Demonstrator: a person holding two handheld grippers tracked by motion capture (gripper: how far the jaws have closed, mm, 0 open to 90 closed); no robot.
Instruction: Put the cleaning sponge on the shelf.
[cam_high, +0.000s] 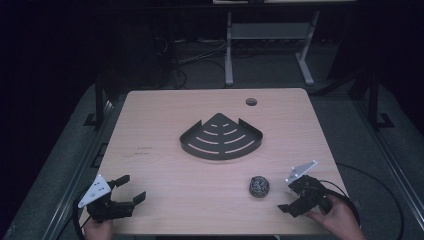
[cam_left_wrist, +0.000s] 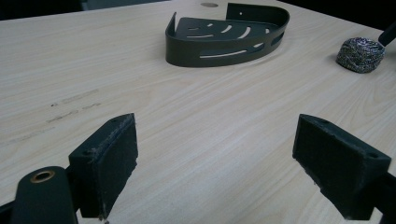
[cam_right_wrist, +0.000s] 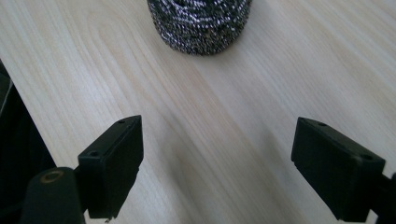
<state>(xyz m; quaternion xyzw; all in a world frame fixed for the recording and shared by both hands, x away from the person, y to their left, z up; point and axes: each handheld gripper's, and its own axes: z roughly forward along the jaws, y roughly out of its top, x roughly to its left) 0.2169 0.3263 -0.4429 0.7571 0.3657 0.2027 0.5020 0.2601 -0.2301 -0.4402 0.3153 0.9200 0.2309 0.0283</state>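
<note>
The scourer (cam_high: 259, 186) lay on the table (cam_high: 165, 170), near the front edge and well apart from the rack (cam_high: 221, 136) at the middle. The right gripper (cam_high: 295, 199) was just beside the scourer and aimed at it; in the right gripper view the scourer (cam_right_wrist: 200, 23) sat ahead of the jaws, not yet between them. One risk, in my judgement, was that the light wire ball could roll or slide away if one jaw touched it first, because nothing stopped it on the smooth wood. Another risk was a grip too high on its round top, so it could slip out during the lift toward the rack. The right gripper was spread wide and held nothing, its pads (cam_right_wrist: 116, 163) touching nothing. The left gripper (cam_high: 122, 192) was also spread wide and empty, waiting at the front left corner, far from the scourer.
</note>
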